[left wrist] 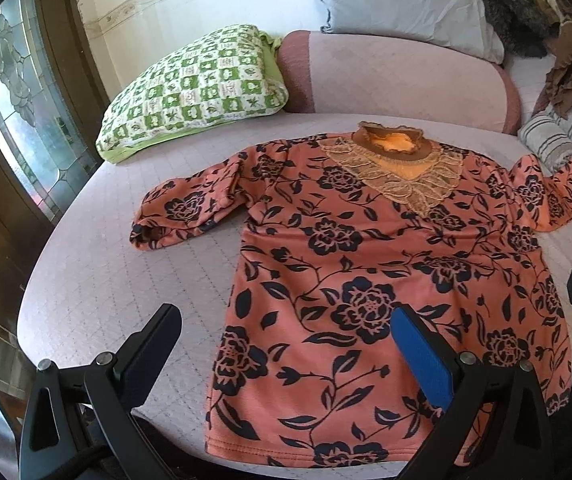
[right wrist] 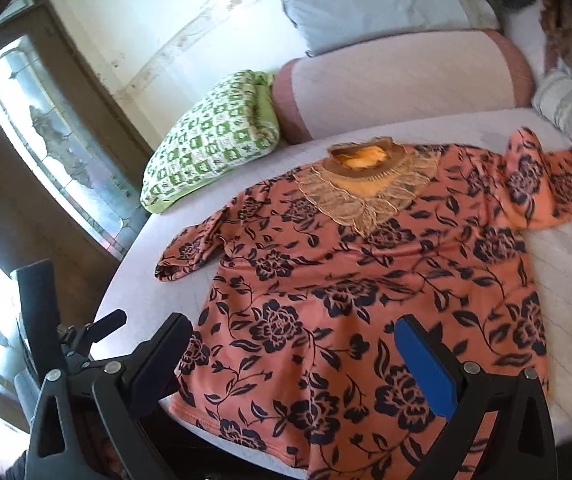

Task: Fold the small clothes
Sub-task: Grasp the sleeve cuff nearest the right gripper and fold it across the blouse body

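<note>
Both pairs of fingers stand wide apart with nothing between them. The left gripper hangs over the near left part of the blouse, its black finger above bare bed cover and its blue-padded finger above the printed cloth, so the left side seam runs up between them. The right gripper sits over the hem region as well, both of its fingers framing flowered fabric near the bottom edge. The blouse lies face up and spread flat on the pale quilted bed, hem toward the grippers and lace collar away from them, so its long axis runs straight ahead from the fingers. The left sleeve sticks out to the left, bunched and partly doubled on itself; it lies ahead and to the left of the left gripper, which looks the nearer one for taking it. The right sleeve stretches off to the right, toward the striped cushion, and reaches close to it. Beyond the collar sit a green checked pillow and a pink bolster, both clear of the garment. Nothing lies on the blouse or between the fingers and the hem; folding does not appear to have begun.
</note>
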Available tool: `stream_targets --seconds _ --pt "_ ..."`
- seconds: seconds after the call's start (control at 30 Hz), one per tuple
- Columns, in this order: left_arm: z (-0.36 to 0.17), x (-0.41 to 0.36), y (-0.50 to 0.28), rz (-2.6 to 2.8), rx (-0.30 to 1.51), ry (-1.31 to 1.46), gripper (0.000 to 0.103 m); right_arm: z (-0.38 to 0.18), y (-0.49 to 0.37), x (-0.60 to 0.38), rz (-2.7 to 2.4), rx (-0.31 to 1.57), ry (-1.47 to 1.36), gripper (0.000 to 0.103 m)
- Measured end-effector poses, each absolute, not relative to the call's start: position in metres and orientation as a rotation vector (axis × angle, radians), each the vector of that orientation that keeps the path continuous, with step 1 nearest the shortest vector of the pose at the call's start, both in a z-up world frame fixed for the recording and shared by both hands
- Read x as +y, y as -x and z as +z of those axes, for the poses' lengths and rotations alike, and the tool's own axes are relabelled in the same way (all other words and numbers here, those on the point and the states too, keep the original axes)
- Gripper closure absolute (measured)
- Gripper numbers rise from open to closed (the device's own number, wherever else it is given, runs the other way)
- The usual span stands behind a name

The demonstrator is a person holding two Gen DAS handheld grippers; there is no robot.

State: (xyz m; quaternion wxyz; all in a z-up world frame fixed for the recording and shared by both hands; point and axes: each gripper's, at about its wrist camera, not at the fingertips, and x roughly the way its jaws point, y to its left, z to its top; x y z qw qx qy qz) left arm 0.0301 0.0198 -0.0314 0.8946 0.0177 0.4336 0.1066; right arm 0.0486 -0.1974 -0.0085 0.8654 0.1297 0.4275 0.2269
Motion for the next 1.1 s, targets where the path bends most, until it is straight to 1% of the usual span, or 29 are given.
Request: stream_targets --seconds 0.27,0.7,1.0,1.1 --pt "-0.033 0.015 -0.037 0.223 0.904 -0.065 0.0 -0.008 -0.052 -0.197 0.385 0.849 -0.164 0.0" --pt "-0.032 0.015 -0.038 0.225 0.903 -0.069 0.0 -0.004 -0.053 -0.199 0.287 0.792 -0.074 0.0" --pt "-0.03 0.015 -0.036 0.22 0.897 -0.071 0.0 -0.001 -0.05 -0.199 0.265 0.765 -0.044 0.0" --pt "-0.033 0.015 -0.038 0.213 0.899 -0.062 0.0 -0.005 -0.056 -0.21 0.307 0.792 -0.095 0.0"
